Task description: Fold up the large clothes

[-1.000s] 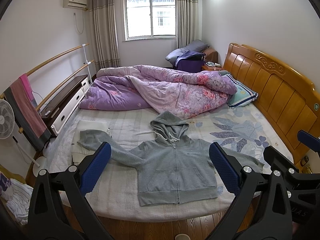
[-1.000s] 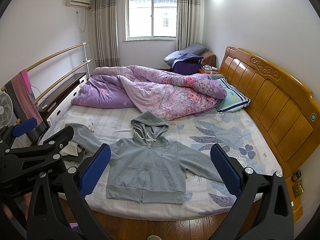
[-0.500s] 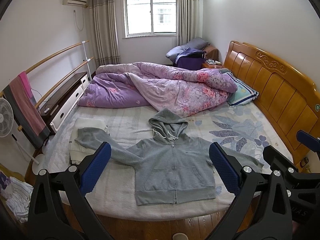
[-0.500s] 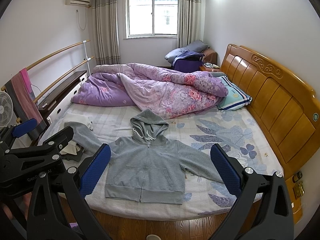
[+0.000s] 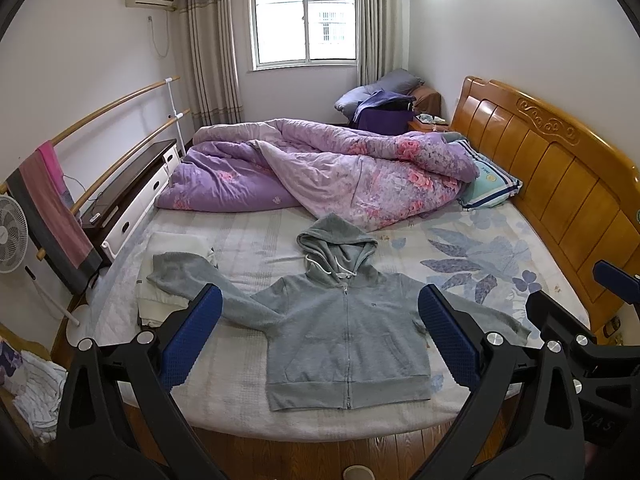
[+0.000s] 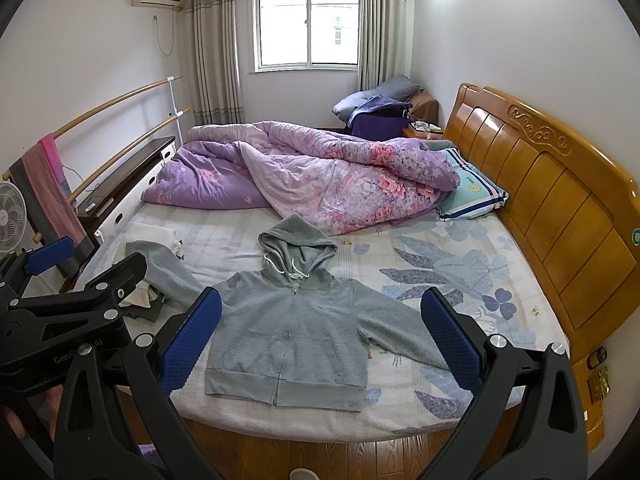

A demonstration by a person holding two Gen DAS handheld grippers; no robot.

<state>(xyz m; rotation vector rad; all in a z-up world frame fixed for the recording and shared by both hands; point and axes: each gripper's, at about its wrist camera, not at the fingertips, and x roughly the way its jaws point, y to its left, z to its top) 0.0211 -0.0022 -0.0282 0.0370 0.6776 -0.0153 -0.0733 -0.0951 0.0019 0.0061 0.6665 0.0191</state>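
**Hoodie lying flat on the bed, both claws spread wide above it**

Grey zip hoodie (image 5: pixel 346 332) is lying face up near the foot edge of the bed (image 5: pixel 240 392), zipper closed. Its long axis is running from hem at 6 o'clock to hood at 12 o'clock, with the hood pointing toward the purple floral quilt (image 5: pixel 332 172). Both sleeves are stretching outward: one toward 10 o'clock, its cuff lying over a folded cream cloth (image 5: pixel 172 244), the other toward 3 o'clock across the leaf-printed sheet.

Left gripper (image 5: pixel 320 334) is hovering in the air before the bed, its blue-padded fingers (image 5: pixel 192 336) standing wide apart and holding nothing; the hoodie's body is showing between them. Right gripper (image 6: pixel 320 334) is hovering likewise, fingers fully spread and empty, with the hoodie's body and its 3 o'clock sleeve framed between the pads. Each gripper is showing at the edge of the other's view, side by side.

Around the garment, the quilt is bunching up across the far half of the mattress, just beyond the hood. A striped pillow (image 5: pixel 490 186) is resting at 2 o'clock against the wooden headboard (image 5: pixel 560 184). At 9 o'clock a low dark cabinet (image 5: pixel 132 196), a rail draped with a pink towel (image 5: pixel 52 208), and a white fan (image 5: pixel 12 232) are standing beside the bed.
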